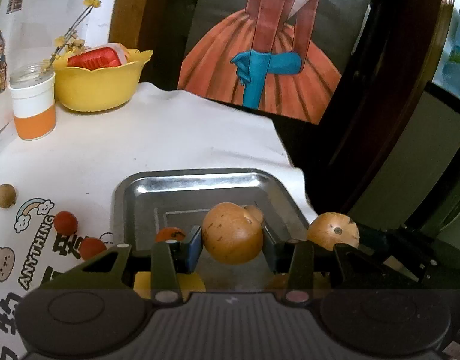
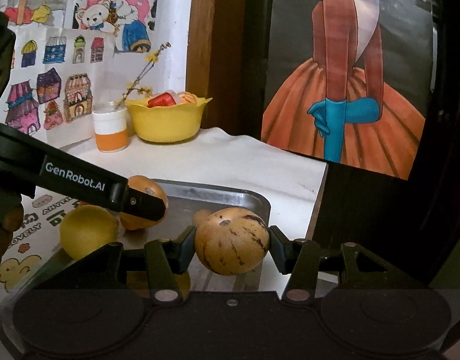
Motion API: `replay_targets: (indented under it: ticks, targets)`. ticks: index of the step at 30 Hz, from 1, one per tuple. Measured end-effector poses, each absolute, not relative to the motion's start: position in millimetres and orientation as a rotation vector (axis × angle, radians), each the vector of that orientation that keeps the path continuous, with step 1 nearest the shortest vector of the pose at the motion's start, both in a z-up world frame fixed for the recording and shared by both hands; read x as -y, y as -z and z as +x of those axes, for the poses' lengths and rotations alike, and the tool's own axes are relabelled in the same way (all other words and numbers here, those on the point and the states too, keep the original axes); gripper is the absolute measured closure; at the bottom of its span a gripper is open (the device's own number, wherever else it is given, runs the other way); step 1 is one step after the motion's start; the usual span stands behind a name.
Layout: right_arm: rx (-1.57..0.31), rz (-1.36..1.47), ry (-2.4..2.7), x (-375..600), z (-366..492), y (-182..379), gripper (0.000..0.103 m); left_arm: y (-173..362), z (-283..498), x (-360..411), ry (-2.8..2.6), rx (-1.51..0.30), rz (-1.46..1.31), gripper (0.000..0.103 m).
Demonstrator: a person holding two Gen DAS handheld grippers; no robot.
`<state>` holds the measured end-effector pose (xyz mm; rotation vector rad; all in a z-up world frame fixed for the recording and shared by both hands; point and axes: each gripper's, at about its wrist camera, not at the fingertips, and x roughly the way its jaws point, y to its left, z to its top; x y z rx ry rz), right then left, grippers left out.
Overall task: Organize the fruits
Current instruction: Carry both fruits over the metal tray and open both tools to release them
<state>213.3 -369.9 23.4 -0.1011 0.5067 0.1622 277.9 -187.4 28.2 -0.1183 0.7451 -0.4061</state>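
My left gripper [image 1: 232,244] is shut on a round tan fruit [image 1: 230,228] and holds it just above the metal tray [image 1: 194,184]. My right gripper [image 2: 231,244] is shut on a tan fruit with dark streaks [image 2: 230,234], over the tray's right part [image 2: 254,199]. In the right wrist view the left gripper's finger [image 2: 140,204] reaches in from the left with its fruit [image 2: 144,187]. A yellow fruit [image 2: 86,231] and a small orange fruit [image 1: 170,235] lie in the tray. Two small red fruits [image 1: 65,222] and a small brown one [image 1: 5,195] lie on the cloth to its left.
A yellow bowl [image 1: 98,90] with a red packet and a white-and-orange jar [image 1: 34,108] holding a twig stand at the back left. A framed painting [image 1: 260,60] leans behind the table. The table's edge [image 2: 320,198] drops off right of the tray.
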Motion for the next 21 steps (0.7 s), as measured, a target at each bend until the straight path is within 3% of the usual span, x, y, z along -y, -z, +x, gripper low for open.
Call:
replay_targets:
  ticks: [21]
  targets:
    - [-0.526, -0.081, -0.189, 367.3, 230.1, -17.3, 0.05, -22.2, 286.9, 191.1, 0.388, -0.766, -0.056, 0.056]
